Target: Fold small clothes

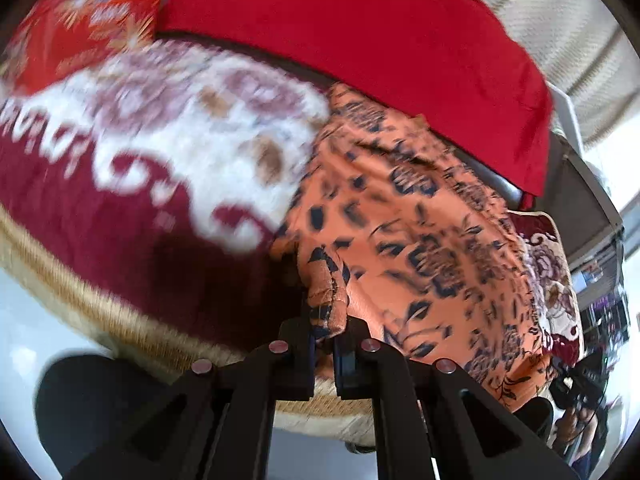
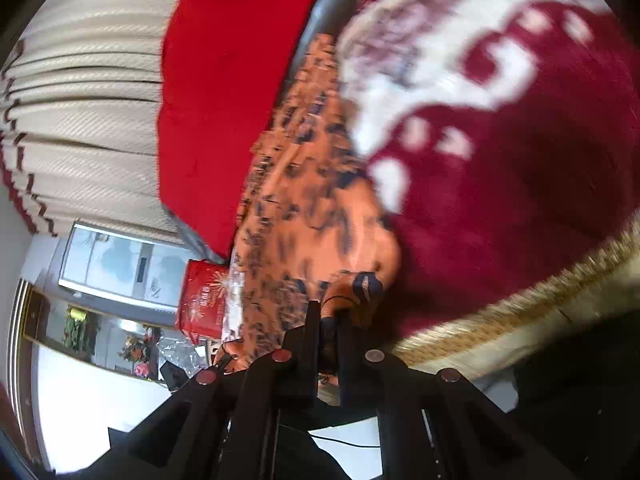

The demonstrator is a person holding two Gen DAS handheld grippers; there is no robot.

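An orange garment with a dark blue leaf print (image 1: pixel 420 232) lies on a maroon and white patterned blanket (image 1: pixel 152 152). My left gripper (image 1: pixel 325 332) is shut on a hemmed edge of the garment at its near left side. In the right wrist view the same orange garment (image 2: pixel 312 208) stretches away from my right gripper (image 2: pixel 330 320), which is shut on another bunched edge of it. The view is tilted and blurred. The garment hangs between the two grippers, partly lifted off the blanket.
A large plain red cushion (image 1: pixel 380 32) lies behind the garment, and a red patterned cushion (image 1: pixel 84 16) is at far left. The blanket has a gold fringe edge (image 1: pixel 120 320). Cream curtains (image 2: pixel 80 100), a red bag (image 2: pixel 204 300) and a cabinet (image 2: pixel 120 264) stand beyond.
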